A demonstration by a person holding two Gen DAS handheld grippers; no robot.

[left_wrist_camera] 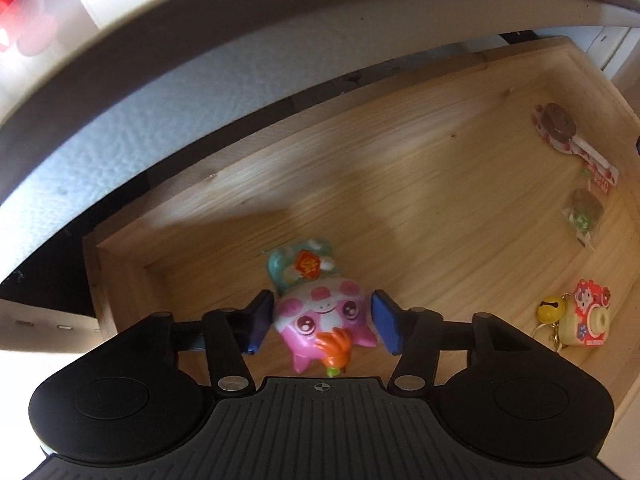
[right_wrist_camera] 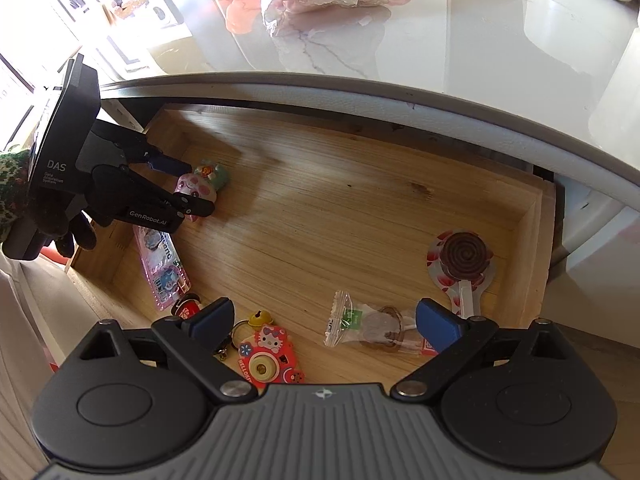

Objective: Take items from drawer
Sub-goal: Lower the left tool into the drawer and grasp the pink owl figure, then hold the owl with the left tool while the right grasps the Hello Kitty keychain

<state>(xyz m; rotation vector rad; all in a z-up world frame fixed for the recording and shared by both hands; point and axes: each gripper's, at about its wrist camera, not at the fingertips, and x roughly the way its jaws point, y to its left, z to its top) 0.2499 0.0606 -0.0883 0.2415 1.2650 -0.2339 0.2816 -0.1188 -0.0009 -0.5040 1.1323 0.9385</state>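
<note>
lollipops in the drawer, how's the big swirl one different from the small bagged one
The swirl lollipop is larger, with a flowered backing; the bagged lollipop is smaller, in clear wrap with a green label. The swirl one lies near the drawer side wall; the bagged one lies between the right gripper fingers, untouched. Both lie flat.

Both grippers are black plastic with ribbed grey bodies, silver pivot screws and blue finger pads [right_wrist_camera: 436, 330]. The left gripper [right_wrist_camera: 182, 188] carries white "DAS" and "GenRobot.AI" lettering. A dark glove [right_wrist_camera: 60, 220] and a green-patterned knitted sleeve [right_wrist_camera: 12, 184] show at far left.
</note>
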